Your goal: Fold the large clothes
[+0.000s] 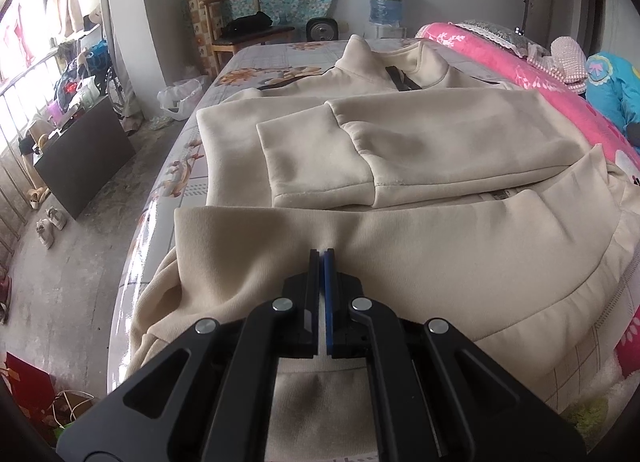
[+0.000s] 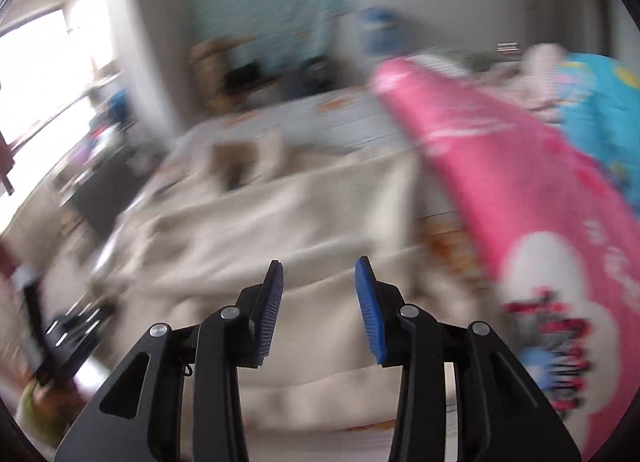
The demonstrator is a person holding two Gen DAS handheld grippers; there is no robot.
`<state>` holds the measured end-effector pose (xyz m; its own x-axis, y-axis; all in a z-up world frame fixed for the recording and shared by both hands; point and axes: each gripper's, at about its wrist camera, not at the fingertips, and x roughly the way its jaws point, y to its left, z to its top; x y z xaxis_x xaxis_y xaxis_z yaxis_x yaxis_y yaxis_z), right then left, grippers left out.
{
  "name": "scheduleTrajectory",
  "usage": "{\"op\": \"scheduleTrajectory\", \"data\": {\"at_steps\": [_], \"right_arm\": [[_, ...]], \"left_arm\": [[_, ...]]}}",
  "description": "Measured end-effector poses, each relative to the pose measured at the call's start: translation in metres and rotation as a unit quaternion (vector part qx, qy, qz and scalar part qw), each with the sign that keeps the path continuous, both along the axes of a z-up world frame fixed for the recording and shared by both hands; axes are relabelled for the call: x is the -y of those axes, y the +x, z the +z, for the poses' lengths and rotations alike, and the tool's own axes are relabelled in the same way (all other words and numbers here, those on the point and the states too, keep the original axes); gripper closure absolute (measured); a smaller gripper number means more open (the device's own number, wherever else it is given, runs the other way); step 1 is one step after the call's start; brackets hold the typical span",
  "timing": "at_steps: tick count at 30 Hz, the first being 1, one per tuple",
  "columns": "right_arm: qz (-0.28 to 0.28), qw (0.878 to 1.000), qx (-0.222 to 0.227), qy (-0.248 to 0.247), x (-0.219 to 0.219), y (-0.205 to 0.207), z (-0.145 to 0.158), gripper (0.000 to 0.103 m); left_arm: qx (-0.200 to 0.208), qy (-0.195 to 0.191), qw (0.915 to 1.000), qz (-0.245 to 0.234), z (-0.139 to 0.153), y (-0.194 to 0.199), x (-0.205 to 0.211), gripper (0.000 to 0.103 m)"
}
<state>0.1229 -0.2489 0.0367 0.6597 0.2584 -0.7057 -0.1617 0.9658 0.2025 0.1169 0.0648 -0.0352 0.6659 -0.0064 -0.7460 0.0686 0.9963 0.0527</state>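
Note:
A large cream zip jacket [image 1: 420, 142] lies spread on the bed, collar at the far end, with one sleeve folded across its body. My left gripper [image 1: 322, 253] is shut on the jacket's ribbed hem [image 1: 248, 230] at the near end; the cloth puckers at the tips and the hem is held up off the bed. The right wrist view is heavily blurred. It shows my right gripper [image 2: 319, 274] open above the cream jacket [image 2: 280, 218], with nothing between its blue pads [image 2: 370, 302].
The bed's floral sheet [image 1: 280, 52] shows beyond the collar. A pink blanket [image 1: 560, 102] and blue bedding [image 1: 612, 82] pile along the right side. On the left are bare floor, a dark board [image 1: 84, 158], shoes [image 1: 50, 224] and a wooden chair [image 1: 236, 22].

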Motion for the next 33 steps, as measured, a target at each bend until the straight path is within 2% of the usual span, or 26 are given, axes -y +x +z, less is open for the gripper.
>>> {"op": "scheduleTrajectory", "data": {"at_steps": [2,3,5,6,7,8,10,12,15,17,20,21,25,27,29,31,33], "right_arm": [[0.093,0.995,-0.036,-0.005,-0.045,0.003,-0.019,0.068],[0.119,0.992,-0.050,-0.016,-0.062,0.004,-0.029,0.072],[0.159,0.983,-0.087,-0.030,-0.090,0.013,-0.054,0.092],[0.164,0.980,-0.108,-0.035,-0.098,0.021,-0.068,0.092],[0.162,0.982,-0.092,-0.033,-0.101,0.022,-0.070,0.093],[0.164,0.982,-0.089,-0.036,-0.102,0.027,-0.070,0.097],[0.160,0.982,-0.084,-0.051,-0.106,0.035,-0.069,0.097],[0.164,0.982,-0.075,-0.057,-0.110,0.038,-0.070,0.097],[0.158,0.984,-0.075,-0.043,-0.108,0.043,-0.072,0.097],[0.156,0.984,-0.076,-0.043,-0.110,0.048,-0.073,0.097],[0.155,0.984,-0.073,-0.048,-0.112,0.046,-0.072,0.097],[0.155,0.984,-0.074,-0.046,-0.111,0.046,-0.072,0.097],[0.153,0.985,-0.075,-0.038,-0.109,0.045,-0.072,0.098],[0.153,0.985,-0.076,-0.037,-0.109,0.046,-0.072,0.098],[0.154,0.985,-0.075,-0.036,-0.109,0.046,-0.072,0.098],[0.153,0.985,-0.076,-0.035,-0.109,0.046,-0.072,0.098],[0.151,0.985,-0.076,-0.031,-0.108,0.046,-0.072,0.098]], "left_arm": [[-0.001,0.001,1.0000,0.004,0.000,0.000,0.001,0.101],[-0.001,0.001,1.0000,0.006,0.000,0.000,0.001,0.101],[-0.001,0.000,1.0000,0.009,0.000,0.000,0.001,0.101],[-0.002,-0.001,0.9999,0.012,0.000,0.000,0.001,0.102],[-0.001,-0.004,0.9999,0.014,0.000,-0.001,0.000,0.101],[-0.003,-0.005,0.9999,0.014,0.001,-0.001,-0.001,0.101],[0.000,-0.023,0.9996,0.013,0.005,-0.005,-0.006,0.100],[0.028,-0.054,0.9981,0.012,0.017,-0.016,-0.016,0.099],[0.064,-0.080,0.9947,-0.011,0.034,-0.031,-0.024,0.099],[0.046,-0.090,0.9947,-0.019,0.031,-0.028,-0.027,0.099],[-0.023,-0.086,0.9960,0.007,0.003,-0.010,-0.036,0.098],[-0.011,-0.103,0.9945,0.011,0.003,-0.010,-0.045,0.098],[-0.009,-0.111,0.9902,0.085,0.005,-0.008,-0.085,0.099],[-0.011,-0.136,0.9866,0.090,0.004,-0.009,-0.102,0.102],[-0.004,-0.130,0.9869,0.095,0.008,-0.012,-0.106,0.102],[0.007,-0.097,0.9898,0.104,0.015,-0.015,-0.103,0.101],[0.023,-0.098,0.9894,0.105,0.025,-0.019,-0.104,0.100]]}}
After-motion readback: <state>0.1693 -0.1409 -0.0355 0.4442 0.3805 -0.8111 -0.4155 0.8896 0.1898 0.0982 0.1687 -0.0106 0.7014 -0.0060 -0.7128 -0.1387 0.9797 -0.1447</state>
